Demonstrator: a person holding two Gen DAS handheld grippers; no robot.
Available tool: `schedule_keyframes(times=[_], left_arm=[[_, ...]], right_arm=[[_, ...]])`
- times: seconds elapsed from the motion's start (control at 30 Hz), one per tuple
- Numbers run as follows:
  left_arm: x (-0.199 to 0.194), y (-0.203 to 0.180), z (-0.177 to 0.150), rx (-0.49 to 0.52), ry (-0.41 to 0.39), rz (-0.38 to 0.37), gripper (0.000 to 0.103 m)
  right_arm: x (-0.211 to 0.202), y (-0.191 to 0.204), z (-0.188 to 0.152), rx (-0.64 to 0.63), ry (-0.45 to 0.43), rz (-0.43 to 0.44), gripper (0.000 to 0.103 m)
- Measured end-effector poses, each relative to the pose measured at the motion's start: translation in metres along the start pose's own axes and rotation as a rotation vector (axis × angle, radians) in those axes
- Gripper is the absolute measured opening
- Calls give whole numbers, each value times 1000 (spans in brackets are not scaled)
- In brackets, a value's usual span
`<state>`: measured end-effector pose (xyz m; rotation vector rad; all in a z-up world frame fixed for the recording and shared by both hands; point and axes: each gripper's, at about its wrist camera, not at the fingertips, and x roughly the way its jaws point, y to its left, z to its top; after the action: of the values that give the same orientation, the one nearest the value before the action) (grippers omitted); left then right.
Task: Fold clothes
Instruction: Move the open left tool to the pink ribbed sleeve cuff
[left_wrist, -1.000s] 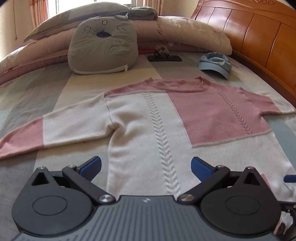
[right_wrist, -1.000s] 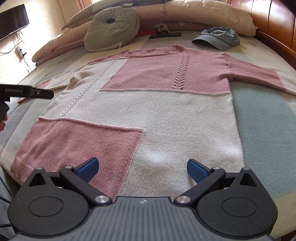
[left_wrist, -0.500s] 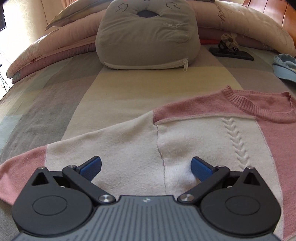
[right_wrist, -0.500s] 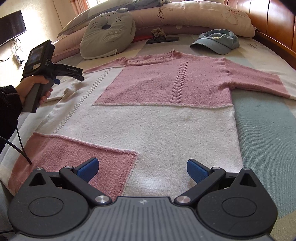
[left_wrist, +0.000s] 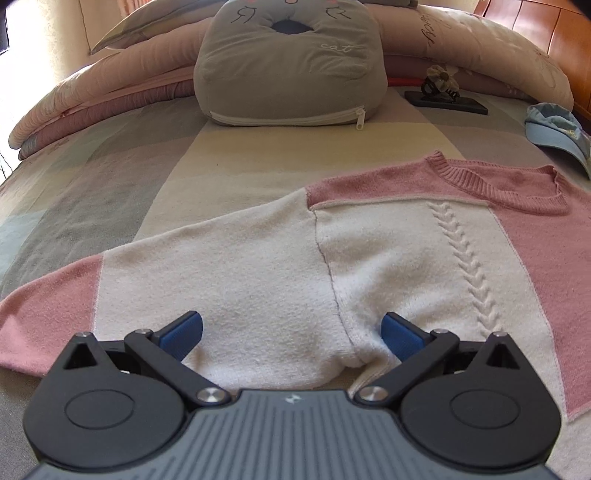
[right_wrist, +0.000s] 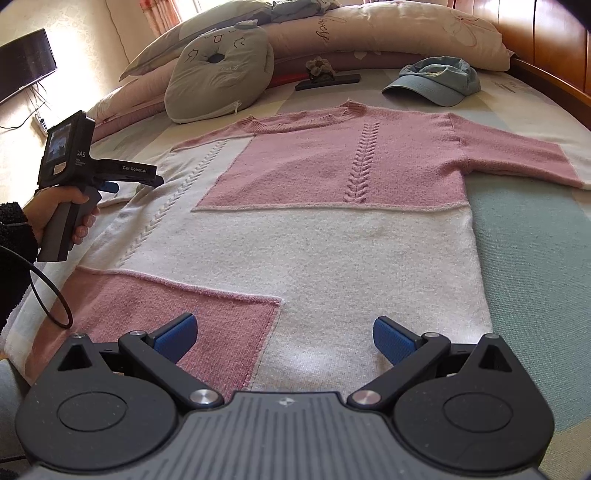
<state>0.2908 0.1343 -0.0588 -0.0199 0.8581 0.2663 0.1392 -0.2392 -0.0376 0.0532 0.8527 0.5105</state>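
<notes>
The sweater (right_wrist: 332, 229) lies flat, front up, on the bed (right_wrist: 535, 266), collar toward 12 o'clock. The left gripper (left_wrist: 291, 332), fingers apart, sits low over the armpit seam where the left sleeve (left_wrist: 155, 280) joins the body; best to pinch there and carry the sleeve across toward 3 o'clock. The right gripper (right_wrist: 282, 338), also spread wide, hovers above the hem, ready to pin it flat

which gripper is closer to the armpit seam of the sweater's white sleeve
Left. The left gripper sits open right at the armpit seam of the sweater. The right gripper, also open, is down at the hem.
</notes>
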Motion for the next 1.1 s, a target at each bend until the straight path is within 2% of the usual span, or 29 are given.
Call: schedule_keyframes(times=[0.13, 0.23, 0.37, 0.63, 0.77, 0.9, 1.1], left_arm=[[2, 4, 18, -17, -31, 0, 102], [23, 4, 31, -17, 2, 30, 102], [59, 10, 45, -93, 35, 34, 103], [87, 10, 69, -120, 46, 68, 103], [68, 23, 68, -138, 66, 22, 102], [27, 58, 68, -166, 31, 5, 102], [-25, 152, 58, -256, 17, 32, 102]], right_arm=[[-3, 2, 2, -6, -15, -6, 103], [0, 4, 5, -7, -13, 1, 103], [4, 6, 9, -28, -14, 9, 103], [8, 0, 16, -28, -20, 10, 103], [0, 2, 16, -26, -30, 4, 103], [-10, 11, 15, -38, -44, 3, 103], [-22, 36, 14, -60, -56, 13, 103]])
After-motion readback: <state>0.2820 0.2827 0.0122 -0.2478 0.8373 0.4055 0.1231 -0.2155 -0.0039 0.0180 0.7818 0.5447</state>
